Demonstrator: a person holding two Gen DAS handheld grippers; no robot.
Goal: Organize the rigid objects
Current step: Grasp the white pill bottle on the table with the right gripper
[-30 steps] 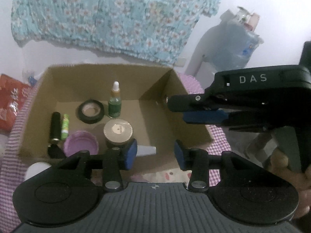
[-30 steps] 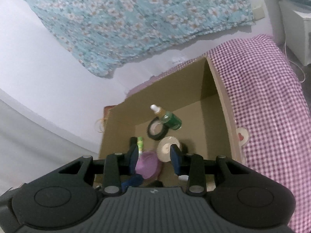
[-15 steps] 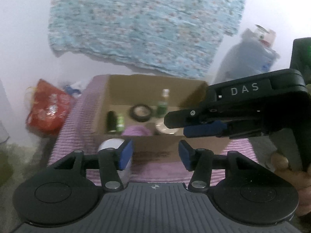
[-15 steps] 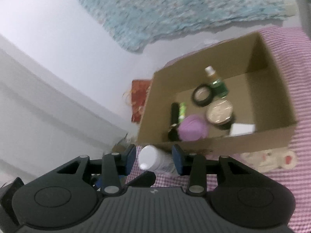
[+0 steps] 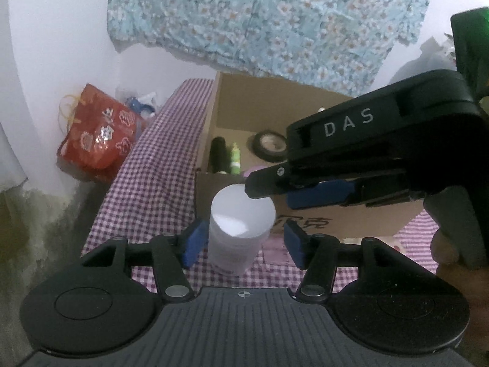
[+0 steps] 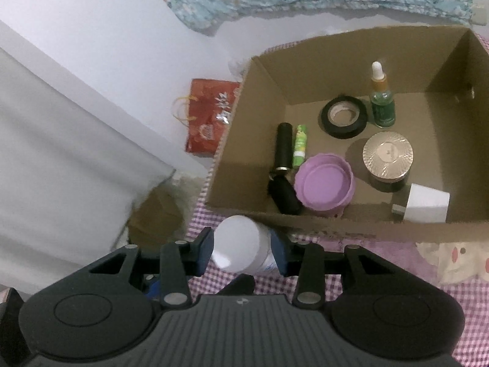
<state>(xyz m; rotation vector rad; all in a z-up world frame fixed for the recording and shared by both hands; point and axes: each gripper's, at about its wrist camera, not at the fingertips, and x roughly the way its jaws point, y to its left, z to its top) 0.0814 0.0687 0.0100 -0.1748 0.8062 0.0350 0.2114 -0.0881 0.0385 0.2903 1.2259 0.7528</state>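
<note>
White-capped bottle (image 5: 241,214) stands upright on purple checked cloth (image 5: 146,168), outside the cardboard box (image 6: 244,128), just before its near wall. Left gripper (image 5: 244,243) straddles it, jaws lately widening, pads clear of its sides. Right gripper (image 6: 243,253) also brackets it after opening slightly; whether its pads press, I cannot tell. Two grippers crowding one bottle could topple it, or clip the wall on lifting.

Inside the box, one of each:
- black tube (image 6: 283,146)
- green tube (image 6: 300,146)
- purple lid (image 6: 324,183)
- tape roll (image 6: 343,116)
- dropper bottle (image 6: 382,101)
- gold-lidded jar (image 6: 388,156)
- white cup (image 6: 426,203)
</note>
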